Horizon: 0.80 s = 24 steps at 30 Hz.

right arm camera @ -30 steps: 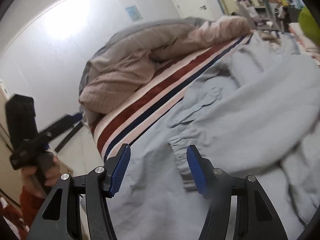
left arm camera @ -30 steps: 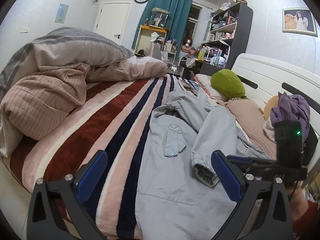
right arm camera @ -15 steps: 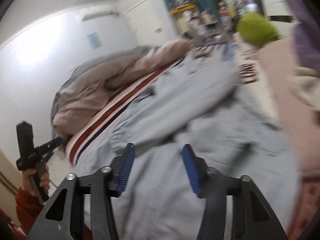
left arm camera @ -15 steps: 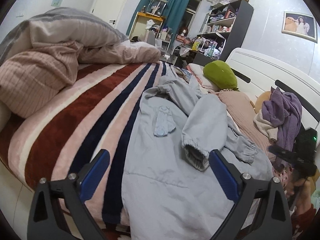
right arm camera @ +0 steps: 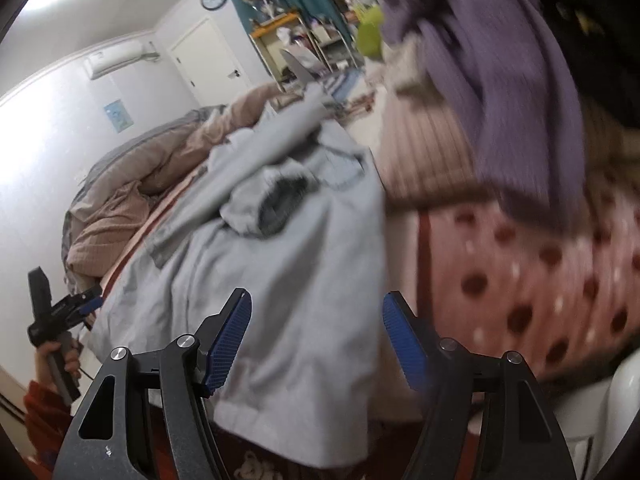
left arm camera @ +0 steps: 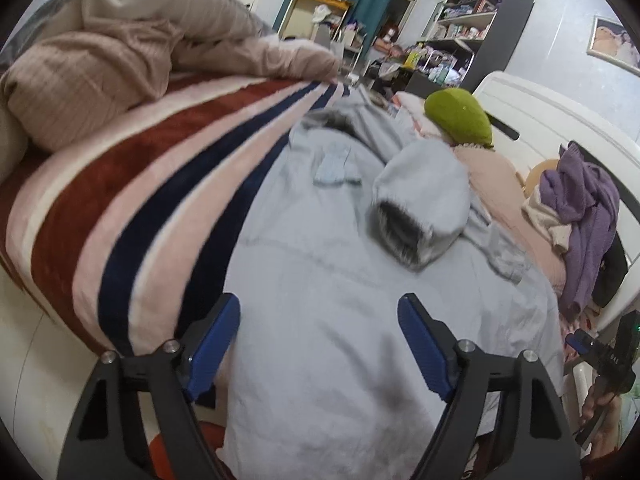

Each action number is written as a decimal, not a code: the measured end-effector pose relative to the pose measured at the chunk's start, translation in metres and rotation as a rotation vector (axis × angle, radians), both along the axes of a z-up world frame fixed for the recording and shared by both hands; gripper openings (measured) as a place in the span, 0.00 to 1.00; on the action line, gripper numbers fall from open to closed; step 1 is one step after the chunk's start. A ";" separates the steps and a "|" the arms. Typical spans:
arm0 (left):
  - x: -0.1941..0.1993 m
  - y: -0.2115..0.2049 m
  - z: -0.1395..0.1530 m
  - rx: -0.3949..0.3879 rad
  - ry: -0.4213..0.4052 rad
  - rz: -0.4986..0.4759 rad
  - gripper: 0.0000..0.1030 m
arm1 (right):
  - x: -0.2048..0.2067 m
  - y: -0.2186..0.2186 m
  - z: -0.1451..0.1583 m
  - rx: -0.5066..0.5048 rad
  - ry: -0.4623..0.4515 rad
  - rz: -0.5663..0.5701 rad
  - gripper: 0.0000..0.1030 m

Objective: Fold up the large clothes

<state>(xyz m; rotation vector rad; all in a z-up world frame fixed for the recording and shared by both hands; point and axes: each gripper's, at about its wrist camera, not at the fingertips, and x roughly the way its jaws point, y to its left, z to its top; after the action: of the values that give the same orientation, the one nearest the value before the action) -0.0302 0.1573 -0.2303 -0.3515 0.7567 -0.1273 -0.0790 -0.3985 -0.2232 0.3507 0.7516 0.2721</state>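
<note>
A large light grey-blue jacket [left arm camera: 320, 300] lies spread on the striped bed blanket [left arm camera: 132, 184], hem toward me, with one sleeve folded across its chest and the cuff [left arm camera: 404, 228] open toward me. My left gripper [left arm camera: 318, 344] is open and empty, low over the jacket's hem near its left edge. In the right wrist view the jacket [right arm camera: 280, 280] hangs over the bed edge. My right gripper [right arm camera: 316, 340] is open and empty, just above the jacket's lower right corner. The left gripper [right arm camera: 86, 306] shows there at far left.
A pink-beige duvet [left arm camera: 120, 52] is heaped at the left. A green pillow [left arm camera: 460, 118], a pink pillow [left arm camera: 496, 184] and a purple garment [left arm camera: 580, 208] lie along the white headboard [left arm camera: 560, 120]. A pink dotted sheet [right arm camera: 540, 280] lies right of the jacket.
Both grippers dropped toward the jacket's near hem. The right one swung away from the sleeve cuff to the lower right corner by the bed edge. Both stayed open.
</note>
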 end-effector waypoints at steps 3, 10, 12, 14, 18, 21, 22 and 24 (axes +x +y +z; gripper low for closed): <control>-0.004 -0.002 -0.010 -0.020 0.014 -0.001 0.72 | -0.005 -0.004 -0.017 -0.010 0.046 -0.007 0.63; 0.001 -0.004 -0.028 -0.046 0.046 0.012 0.64 | -0.006 0.001 -0.048 0.084 0.099 0.054 0.55; 0.003 -0.003 -0.031 -0.053 0.052 0.021 0.60 | -0.006 0.004 -0.046 0.078 0.095 0.060 0.47; 0.003 -0.001 -0.031 -0.035 0.061 0.036 0.60 | -0.005 0.004 -0.045 0.063 0.100 0.063 0.28; 0.000 0.008 -0.025 0.024 0.037 0.082 0.68 | -0.008 0.002 -0.044 0.092 0.097 0.063 0.27; 0.001 0.016 -0.029 0.009 0.053 0.095 0.71 | -0.007 0.004 -0.043 0.098 0.098 0.070 0.27; 0.003 0.019 -0.033 -0.017 0.065 0.093 0.71 | -0.006 0.005 -0.043 0.101 0.099 0.074 0.27; 0.007 0.016 -0.041 -0.062 0.074 0.069 0.71 | -0.004 0.005 -0.044 0.122 0.102 0.080 0.27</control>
<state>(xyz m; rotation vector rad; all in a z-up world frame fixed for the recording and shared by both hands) -0.0237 0.1735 -0.2709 -0.4428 0.8143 -0.0734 -0.0835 -0.3933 -0.2673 0.4525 0.8523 0.3789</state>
